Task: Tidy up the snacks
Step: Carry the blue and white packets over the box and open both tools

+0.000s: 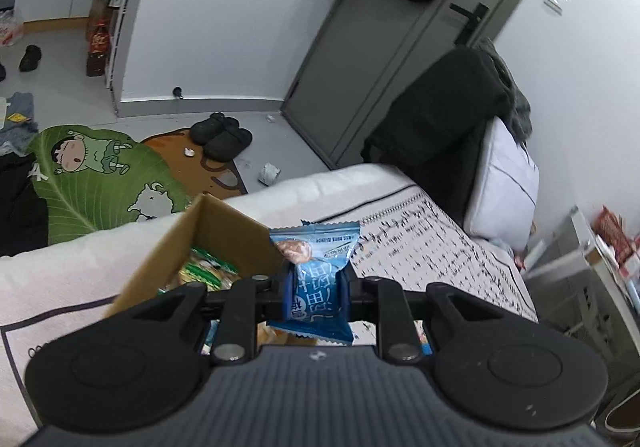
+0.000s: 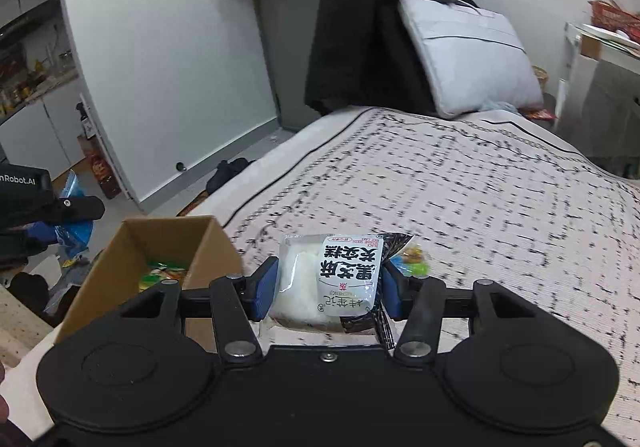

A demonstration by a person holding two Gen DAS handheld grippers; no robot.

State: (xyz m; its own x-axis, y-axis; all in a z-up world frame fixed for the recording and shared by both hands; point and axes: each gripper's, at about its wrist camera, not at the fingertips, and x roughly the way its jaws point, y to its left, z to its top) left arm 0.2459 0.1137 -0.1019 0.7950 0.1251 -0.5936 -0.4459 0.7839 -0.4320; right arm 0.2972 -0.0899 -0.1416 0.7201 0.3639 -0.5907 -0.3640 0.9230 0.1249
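Blue pads of the left gripper (image 1: 316, 287) pinch a blue snack packet (image 1: 314, 279) at its middle, so it stands clear of the bed, just beside the open cardboard box (image 1: 160, 259) of green packets. The right gripper (image 2: 328, 287) clamps a white rice-cake pack (image 2: 332, 283) across its width, carried above the patterned bedspread (image 2: 480, 207), likely bound for the same box (image 2: 140, 251).
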